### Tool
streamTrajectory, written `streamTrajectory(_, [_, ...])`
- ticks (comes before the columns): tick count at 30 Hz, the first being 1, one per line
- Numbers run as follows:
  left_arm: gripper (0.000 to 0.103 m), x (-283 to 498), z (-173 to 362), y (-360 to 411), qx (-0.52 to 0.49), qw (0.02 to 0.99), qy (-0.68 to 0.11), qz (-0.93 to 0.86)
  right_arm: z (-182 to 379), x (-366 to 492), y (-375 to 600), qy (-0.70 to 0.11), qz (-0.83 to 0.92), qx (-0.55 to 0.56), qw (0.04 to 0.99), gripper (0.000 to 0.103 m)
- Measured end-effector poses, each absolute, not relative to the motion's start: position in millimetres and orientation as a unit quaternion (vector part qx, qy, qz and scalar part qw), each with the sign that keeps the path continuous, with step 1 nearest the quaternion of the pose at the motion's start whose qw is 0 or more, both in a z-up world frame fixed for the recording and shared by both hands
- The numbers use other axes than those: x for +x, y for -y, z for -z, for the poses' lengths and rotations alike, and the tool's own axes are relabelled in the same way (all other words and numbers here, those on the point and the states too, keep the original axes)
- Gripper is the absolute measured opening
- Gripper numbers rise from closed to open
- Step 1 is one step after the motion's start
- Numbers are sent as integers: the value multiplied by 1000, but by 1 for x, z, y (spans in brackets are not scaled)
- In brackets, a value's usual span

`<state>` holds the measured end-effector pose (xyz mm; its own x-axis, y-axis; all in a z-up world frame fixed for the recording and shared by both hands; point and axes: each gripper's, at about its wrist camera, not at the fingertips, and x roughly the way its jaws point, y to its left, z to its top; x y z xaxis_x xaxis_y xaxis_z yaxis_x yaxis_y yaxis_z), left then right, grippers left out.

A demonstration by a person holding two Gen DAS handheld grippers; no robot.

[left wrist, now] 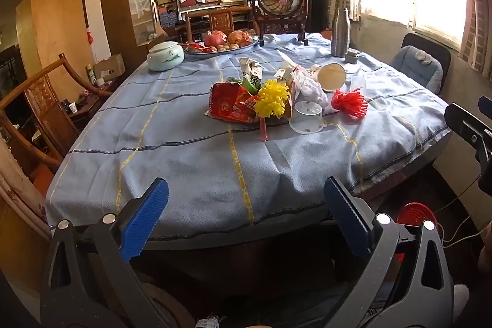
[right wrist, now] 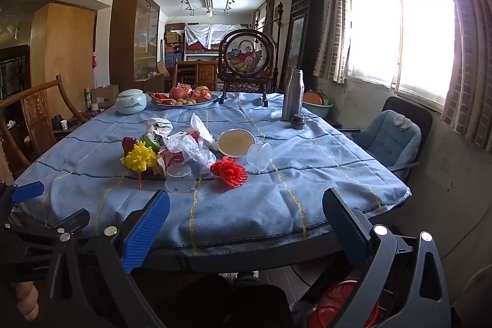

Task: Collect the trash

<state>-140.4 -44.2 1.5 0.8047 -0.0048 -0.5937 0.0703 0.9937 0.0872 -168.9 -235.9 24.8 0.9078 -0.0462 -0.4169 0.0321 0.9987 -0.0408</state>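
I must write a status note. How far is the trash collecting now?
Nothing looks done: the trash pile lies on the table, and the red basket is on the floor below. Nothing is in hand: left gripper and right gripper are open and empty. All picking remains.

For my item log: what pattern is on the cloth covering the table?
Light blue tablecloth with dark blue and yellow grid lines; clearest in the left wrist view.

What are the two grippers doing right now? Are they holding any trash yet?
Left gripper: open, holding nothing.
Right gripper: open, holding nothing.
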Motion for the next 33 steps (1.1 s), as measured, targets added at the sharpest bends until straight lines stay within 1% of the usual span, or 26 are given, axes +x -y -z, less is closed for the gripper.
streamTrajectory(12, [97, -146, -1, 47, 62, 951, -302, 9, -33, -166, 232, -214, 16, -19, 976, 98])
streamTrajectory(25, [97, -147, 0, 46, 62, 950, -305, 9, -27, -165, 231, -216, 7, -11, 976, 98])
streamTrajectory(33, [97, -147, 1, 45, 66, 951, -302, 5, -27, -164, 228, -224, 9, -29, 974, 97])
